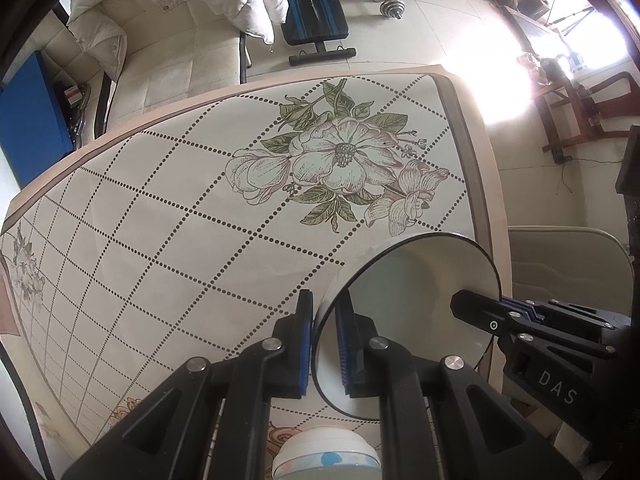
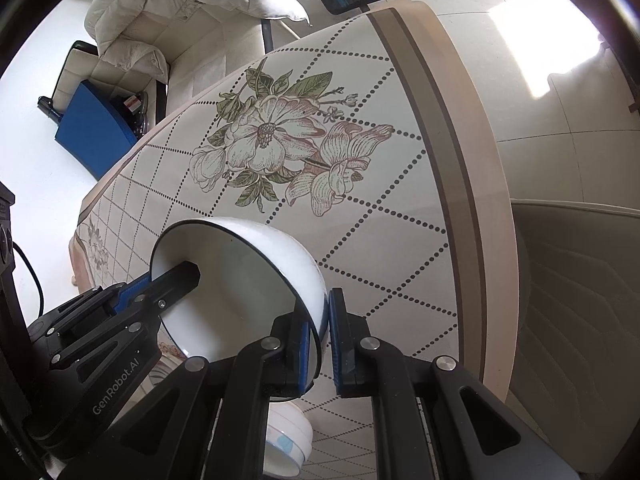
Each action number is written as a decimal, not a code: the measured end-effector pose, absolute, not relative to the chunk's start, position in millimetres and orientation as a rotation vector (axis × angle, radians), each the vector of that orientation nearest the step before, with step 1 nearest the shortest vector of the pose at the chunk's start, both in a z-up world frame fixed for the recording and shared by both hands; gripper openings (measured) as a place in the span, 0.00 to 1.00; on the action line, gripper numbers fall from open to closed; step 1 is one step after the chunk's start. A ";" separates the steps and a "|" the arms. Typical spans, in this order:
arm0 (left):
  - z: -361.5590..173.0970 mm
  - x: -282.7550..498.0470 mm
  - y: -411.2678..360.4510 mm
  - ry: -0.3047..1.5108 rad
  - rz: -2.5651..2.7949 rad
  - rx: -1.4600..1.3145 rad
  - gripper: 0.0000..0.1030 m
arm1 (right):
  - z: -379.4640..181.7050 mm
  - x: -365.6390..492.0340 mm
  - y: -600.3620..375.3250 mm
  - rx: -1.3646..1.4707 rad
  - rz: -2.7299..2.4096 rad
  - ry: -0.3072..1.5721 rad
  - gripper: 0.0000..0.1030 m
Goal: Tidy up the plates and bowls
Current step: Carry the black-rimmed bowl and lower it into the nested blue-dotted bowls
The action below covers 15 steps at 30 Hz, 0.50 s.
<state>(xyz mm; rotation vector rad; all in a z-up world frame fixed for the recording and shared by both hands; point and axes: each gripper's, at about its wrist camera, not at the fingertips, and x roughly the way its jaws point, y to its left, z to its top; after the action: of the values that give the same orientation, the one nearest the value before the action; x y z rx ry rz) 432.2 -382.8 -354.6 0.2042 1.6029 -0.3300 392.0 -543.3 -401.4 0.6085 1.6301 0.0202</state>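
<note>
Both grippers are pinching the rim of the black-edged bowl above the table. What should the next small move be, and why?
Probably carry the white bowl over the smaller blue-patterned bowl below and lower it level. The left gripper and right gripper clamp opposite sides of its rim, it hangs tilted clear of the floral tablecloth, and that second bowl sits directly beneath, so stacking seems likely.

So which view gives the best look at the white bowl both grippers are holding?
The right wrist view: the white bowl shows its dark rim, inside and outer wall, pinched by both grippers. The left wrist view shows mostly the inside, its lower part hidden behind the left gripper.
</note>
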 end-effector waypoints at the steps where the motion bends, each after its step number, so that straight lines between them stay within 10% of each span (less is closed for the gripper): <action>1: -350.2 430.9 -380.6 1.600 -0.331 0.203 0.09 | -397.3 389.9 -541.3 0.606 0.023 1.628 0.10; 15: -299.5 382.0 -347.5 1.556 -0.335 0.200 0.09 | -345.6 344.5 -514.1 0.572 0.063 1.614 0.10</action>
<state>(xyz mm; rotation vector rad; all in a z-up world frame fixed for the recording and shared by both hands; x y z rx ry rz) 382.0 -347.5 -299.5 0.1996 1.5556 -0.3353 344.5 -514.1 -345.6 0.5720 1.6137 0.0630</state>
